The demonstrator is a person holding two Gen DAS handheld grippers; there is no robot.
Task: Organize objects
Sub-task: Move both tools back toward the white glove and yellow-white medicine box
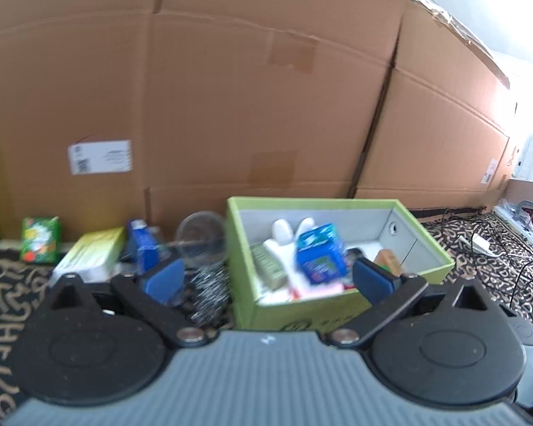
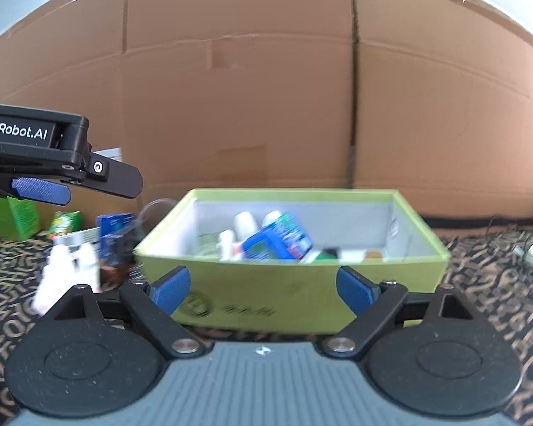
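My left gripper [image 1: 266,280] stands wide open with nothing between its blue pads [image 1: 163,280]; it hangs over the near left corner of the green box [image 1: 437,248], one pad outside the box's left wall and the other over its inside. My right gripper [image 2: 263,289] is also spread wide and empty, held in front of the box's near wall [image 2: 302,294], below its rim.

The green box is the landmark here. It sits open on a dark patterned cloth [image 2: 497,301], with a wall of brown cardboard [image 1: 231,88] just behind it. Inside the box a blue carton [image 1: 319,255] lies tilted on top of the pile, with white bottles [image 1: 287,234] behind it to the left and a small brown item [image 1: 387,259] to the right; the rest of the contents is too blurred to name.

Left of the box, close to its wall, there is a clear plastic cup [image 1: 200,238] and a tangle of wire scourer [image 1: 209,291]. Further left stands a blue packet [image 1: 142,245], then a pale yellow box [image 1: 92,255], and furthest out a small green carton [image 1: 41,243]. In the right wrist view, white bottles [image 2: 71,269] stand left of the box in the foreground. Right of the box, cables and a white plug [image 1: 479,243] lie on the cloth.
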